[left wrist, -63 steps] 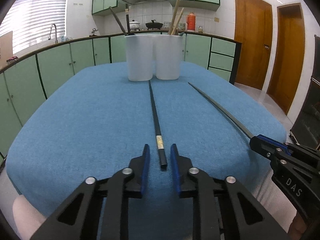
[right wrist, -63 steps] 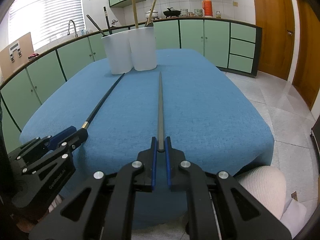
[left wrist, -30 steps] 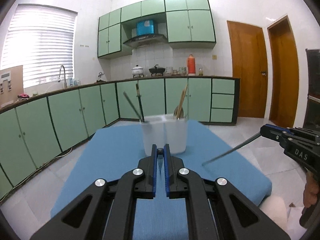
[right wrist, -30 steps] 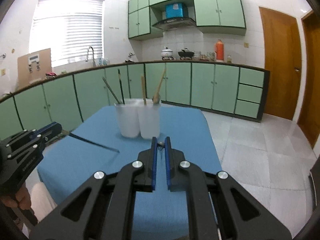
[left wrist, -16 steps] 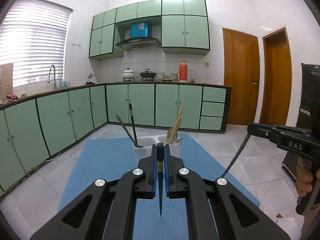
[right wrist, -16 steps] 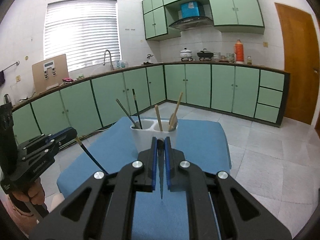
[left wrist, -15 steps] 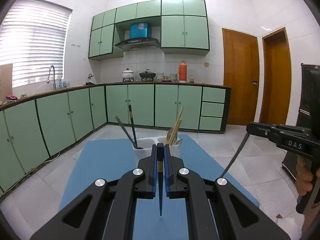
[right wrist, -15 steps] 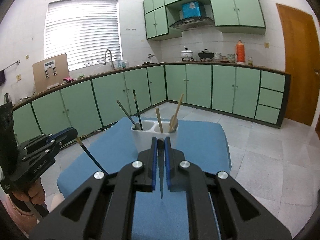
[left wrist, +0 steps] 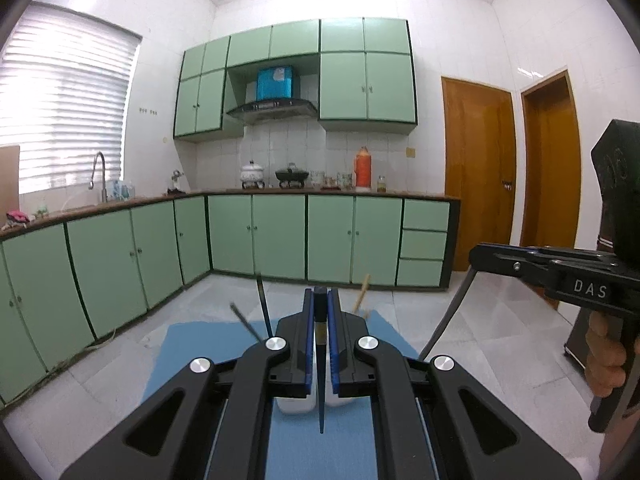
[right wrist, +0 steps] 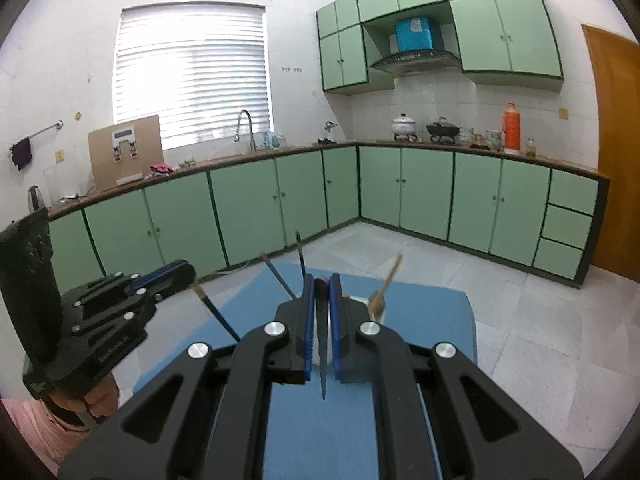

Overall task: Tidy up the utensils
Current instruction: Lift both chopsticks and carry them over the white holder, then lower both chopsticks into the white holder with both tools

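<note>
My left gripper (left wrist: 320,312) is shut on a black chopstick (left wrist: 321,392) that hangs tip down, high above the blue table (left wrist: 192,356). My right gripper (right wrist: 321,300) is shut on a second black chopstick (right wrist: 323,364), also tip down. The white two-cup utensil holder (left wrist: 296,404) stands below, mostly hidden by the fingers; dark utensils (left wrist: 262,308) and wooden ones (left wrist: 361,296) stick out of it. The right gripper shows at the right of the left wrist view (left wrist: 476,258), the left gripper at the left of the right wrist view (right wrist: 180,274).
Green kitchen cabinets (left wrist: 280,236) line the back and left walls. Two wooden doors (left wrist: 476,176) stand at the right. Tiled floor (right wrist: 540,320) surrounds the table.
Both grippers have risen further with their chopsticks tilted tip down. The holder has dropped lower in both views and is now largely behind the fingers.
</note>
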Demonstrator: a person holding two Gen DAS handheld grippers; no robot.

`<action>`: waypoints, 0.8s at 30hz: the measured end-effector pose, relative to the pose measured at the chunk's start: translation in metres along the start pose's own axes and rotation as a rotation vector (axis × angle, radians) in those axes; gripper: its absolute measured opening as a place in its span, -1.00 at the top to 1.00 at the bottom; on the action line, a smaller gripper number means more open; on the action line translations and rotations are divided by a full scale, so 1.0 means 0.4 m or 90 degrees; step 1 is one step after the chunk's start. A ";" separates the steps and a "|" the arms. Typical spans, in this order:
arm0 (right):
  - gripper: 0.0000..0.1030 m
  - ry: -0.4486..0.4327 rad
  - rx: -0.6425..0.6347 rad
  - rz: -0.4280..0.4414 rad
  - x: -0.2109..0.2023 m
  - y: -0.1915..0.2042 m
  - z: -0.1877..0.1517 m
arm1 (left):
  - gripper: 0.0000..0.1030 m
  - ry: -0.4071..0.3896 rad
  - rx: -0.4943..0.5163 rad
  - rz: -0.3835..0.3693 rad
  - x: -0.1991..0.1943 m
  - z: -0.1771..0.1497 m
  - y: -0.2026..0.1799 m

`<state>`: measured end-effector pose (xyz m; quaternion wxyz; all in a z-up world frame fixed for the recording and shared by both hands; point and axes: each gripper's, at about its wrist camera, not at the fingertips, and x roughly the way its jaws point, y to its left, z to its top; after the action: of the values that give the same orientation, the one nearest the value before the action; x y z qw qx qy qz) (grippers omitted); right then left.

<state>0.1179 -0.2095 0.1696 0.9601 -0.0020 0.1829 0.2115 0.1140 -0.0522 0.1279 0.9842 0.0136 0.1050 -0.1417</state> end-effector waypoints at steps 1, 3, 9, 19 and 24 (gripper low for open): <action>0.88 -0.006 0.001 0.007 0.003 0.001 0.022 | 0.88 -0.009 0.001 0.001 0.003 0.017 0.000; 0.88 -0.025 -0.003 0.006 0.010 0.005 0.068 | 0.88 -0.027 0.006 0.007 0.003 0.045 -0.001; 0.88 -0.068 -0.026 -0.033 0.056 0.001 0.188 | 0.88 -0.081 0.023 0.041 0.056 0.139 -0.001; 0.88 0.005 -0.004 -0.072 0.279 -0.079 0.215 | 0.88 -0.050 0.017 0.075 0.279 0.153 0.024; 0.88 0.045 0.000 -0.084 0.378 -0.099 0.156 | 0.88 0.006 0.003 0.088 0.402 0.110 0.059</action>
<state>0.2835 -0.1792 0.1719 0.9649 -0.0218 0.2161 0.1475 0.2803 -0.0766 0.1370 0.9911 0.0241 0.1083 -0.0739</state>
